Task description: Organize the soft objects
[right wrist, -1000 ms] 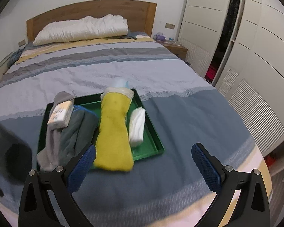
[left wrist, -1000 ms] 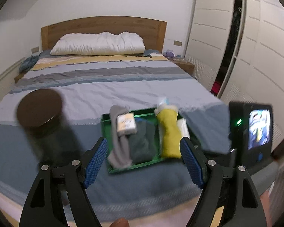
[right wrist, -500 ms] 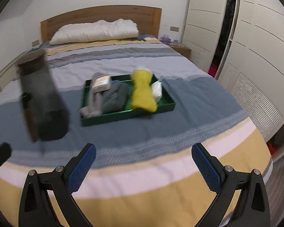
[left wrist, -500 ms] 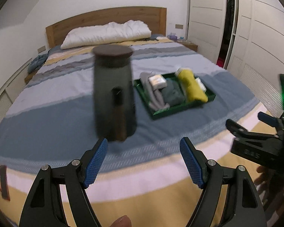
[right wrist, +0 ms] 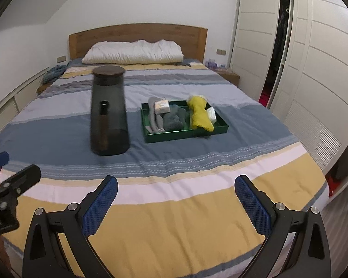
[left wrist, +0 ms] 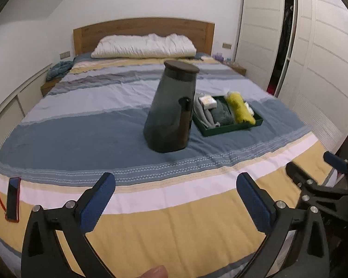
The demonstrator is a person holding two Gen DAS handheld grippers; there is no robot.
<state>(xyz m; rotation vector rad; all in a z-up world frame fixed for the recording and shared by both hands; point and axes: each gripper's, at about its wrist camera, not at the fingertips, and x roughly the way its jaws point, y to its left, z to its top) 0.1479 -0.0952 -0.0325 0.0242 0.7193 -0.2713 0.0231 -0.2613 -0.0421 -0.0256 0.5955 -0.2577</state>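
Note:
A green tray (right wrist: 220,130) lies on the striped bed and holds folded soft items: a grey sock pair with a paper label (right wrist: 156,115), a dark green-grey cloth (right wrist: 174,119), a yellow cloth (right wrist: 199,114) and a white one (right wrist: 211,113). The tray also shows in the left wrist view (left wrist: 258,121). My left gripper (left wrist: 175,197) is open and empty, above the foot of the bed. My right gripper (right wrist: 176,197) is open and empty, likewise far in front of the tray. Each gripper's tip shows at the edge of the other's view.
A tall dark translucent jar with a brown lid (right wrist: 109,113) stands on the bed left of the tray, and shows in the left wrist view (left wrist: 172,108). A red phone (left wrist: 12,198) lies at the bed's left foot. A white pillow (right wrist: 133,52) lies by the headboard; white wardrobes (right wrist: 313,58) stand on the right.
Both grippers have pulled back from right over the tray to the foot of the bed. Tray and jar now look small and far. Both grippers stayed open.

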